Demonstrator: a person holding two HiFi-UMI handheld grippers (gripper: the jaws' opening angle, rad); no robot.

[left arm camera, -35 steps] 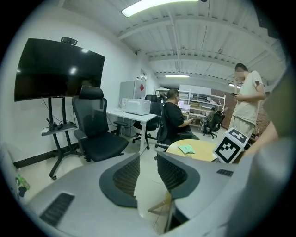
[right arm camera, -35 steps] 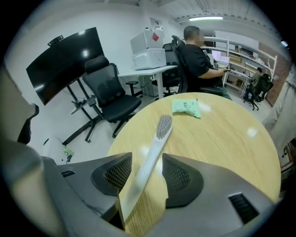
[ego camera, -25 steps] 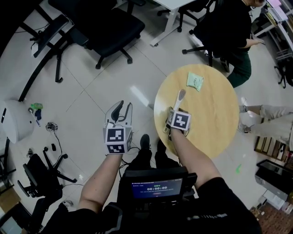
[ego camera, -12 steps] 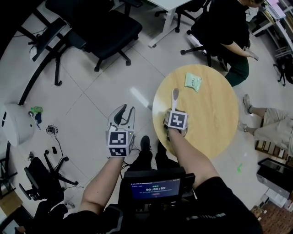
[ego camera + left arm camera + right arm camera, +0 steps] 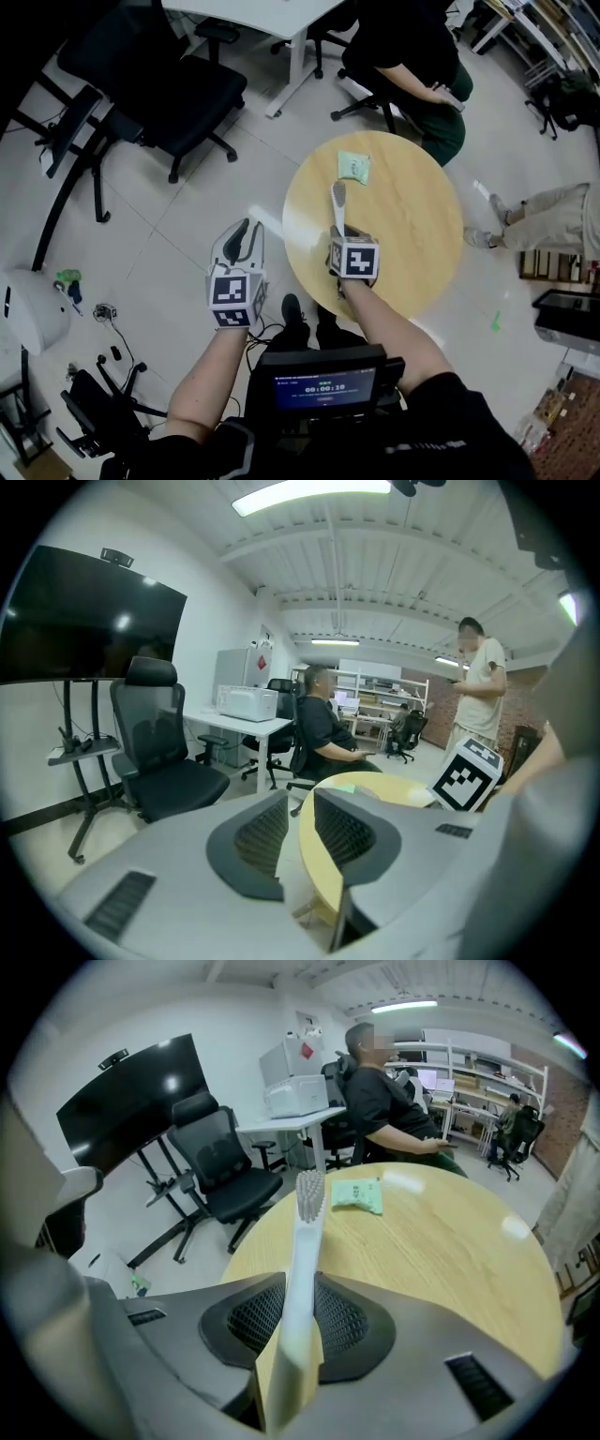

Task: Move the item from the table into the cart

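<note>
A white toothbrush [image 5: 302,1251] stands up between the jaws of my right gripper [image 5: 298,1312], bristle end pointing away. The jaws have just been closing and now press on its handle. In the head view the right gripper [image 5: 340,232] holds the toothbrush [image 5: 338,199] over the near left part of the round wooden table [image 5: 412,253]. My left gripper [image 5: 242,239] hangs over the floor left of the table. The left gripper [image 5: 292,832] has just been closing its jaws a little, but they stand apart with nothing between them.
A green packet [image 5: 353,165] lies at the table's far edge. A seated person [image 5: 403,47] is just beyond the table, another person's legs [image 5: 553,216] at the right. Black office chairs [image 5: 159,89] and a white desk [image 5: 253,14] stand at the back left.
The right gripper's jaws closed on the toothbrush that lay on the table and lifted it. The left gripper drifted up and forward, its jaws a little narrower.
</note>
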